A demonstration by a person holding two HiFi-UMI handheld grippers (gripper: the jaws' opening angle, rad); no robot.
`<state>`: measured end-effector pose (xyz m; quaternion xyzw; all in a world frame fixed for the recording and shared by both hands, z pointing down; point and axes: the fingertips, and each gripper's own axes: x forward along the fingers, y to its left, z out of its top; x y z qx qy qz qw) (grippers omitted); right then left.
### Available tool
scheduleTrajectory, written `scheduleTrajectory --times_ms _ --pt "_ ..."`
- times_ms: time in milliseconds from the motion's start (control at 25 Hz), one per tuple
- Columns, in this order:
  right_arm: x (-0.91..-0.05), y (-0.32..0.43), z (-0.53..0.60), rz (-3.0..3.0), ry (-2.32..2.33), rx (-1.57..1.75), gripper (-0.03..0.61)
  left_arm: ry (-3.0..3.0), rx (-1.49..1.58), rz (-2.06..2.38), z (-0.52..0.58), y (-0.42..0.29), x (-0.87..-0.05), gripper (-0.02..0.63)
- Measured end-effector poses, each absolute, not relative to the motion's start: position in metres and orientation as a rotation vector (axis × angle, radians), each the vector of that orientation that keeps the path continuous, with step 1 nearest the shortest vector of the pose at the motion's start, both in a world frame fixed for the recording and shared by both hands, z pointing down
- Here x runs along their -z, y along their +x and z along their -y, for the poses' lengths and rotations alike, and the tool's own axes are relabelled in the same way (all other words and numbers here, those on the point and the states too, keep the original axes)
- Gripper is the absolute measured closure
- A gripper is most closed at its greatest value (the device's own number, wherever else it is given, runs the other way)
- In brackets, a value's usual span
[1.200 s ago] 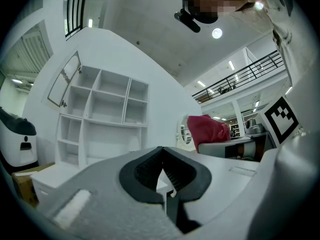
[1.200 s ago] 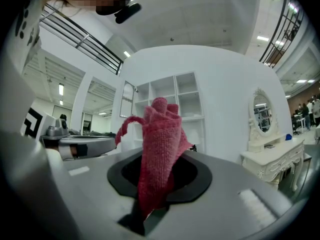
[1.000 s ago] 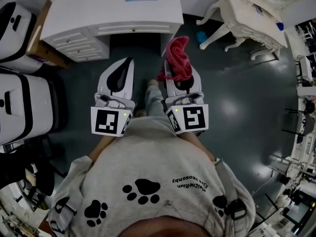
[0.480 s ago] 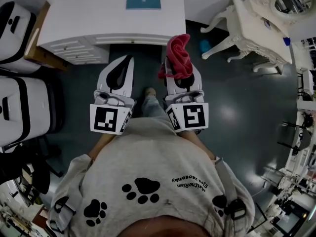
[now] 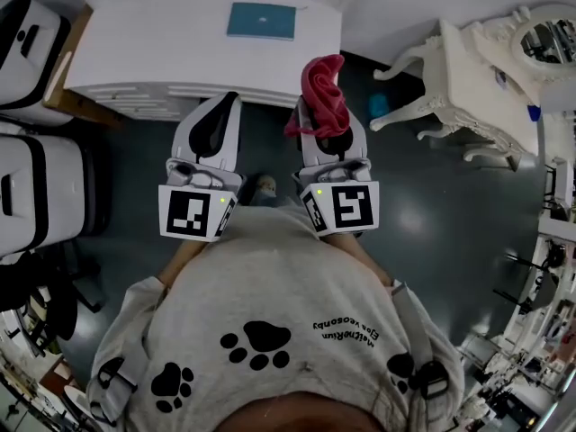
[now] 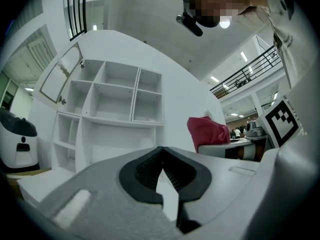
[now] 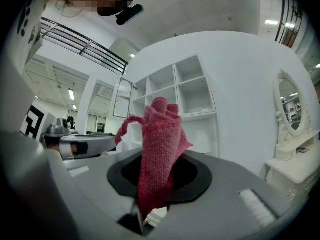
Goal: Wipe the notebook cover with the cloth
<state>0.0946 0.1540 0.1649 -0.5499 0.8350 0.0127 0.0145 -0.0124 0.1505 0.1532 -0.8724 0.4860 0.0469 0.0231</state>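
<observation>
1. While the right gripper (image 5: 329, 126) clamps the red cloth (image 5: 322, 93) between its jaws, the cloth stands up from them as a crumpled cone of coarse knit, with a loose strip curling off one side.
2. The left gripper (image 5: 225, 106) is empty, its jaws pressed together at the tips. Ribbed black pads (image 6: 172, 171) line them inside a smooth grey shell.
3. The notebook (image 5: 261, 21), a flat teal rectangle, lies on the white desk (image 5: 162, 43), ahead of both grippers and well apart from the cloth.
4. The desk has a smooth matt top and moulded drawer fronts along its near edge.
5. Both grippers hang side by side above a dark glossy floor (image 5: 423, 205).
6. A white shelf unit (image 6: 115, 99) of square open boxes stands beyond the left gripper.
</observation>
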Motion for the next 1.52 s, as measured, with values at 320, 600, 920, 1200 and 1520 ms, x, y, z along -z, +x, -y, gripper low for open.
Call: scheduleTrajectory --times_ms 320,600,920,1200,1520 --pt "-0.177 0.102 -0.121 -2.627 -1.656 0.016 0.491 -2.673 -0.095 -1.550 -0.123 -0.005 -0.161 0.615" --pt "-0.183 0.100 -0.095 -2.623 -1.673 0.031 0.491 -2.684 -0.094 -1.561 -0.094 -0.010 -0.167 0.615" --pt "-0.188 0.092 -0.030 -2.619 -1.720 0.023 0.491 -2.713 -0.089 -1.525 -0.026 -0.018 -0.174 0.615" --pt "-0.195 0.076 0.045 -2.619 -1.763 0.033 0.491 -2.750 -0.065 -1.490 0.052 -0.033 -0.181 0.615" --pt "-0.203 0.068 0.114 -2.597 -1.851 0.040 0.491 -2.821 -0.050 -1.408 0.126 -0.040 -0.193 0.615"
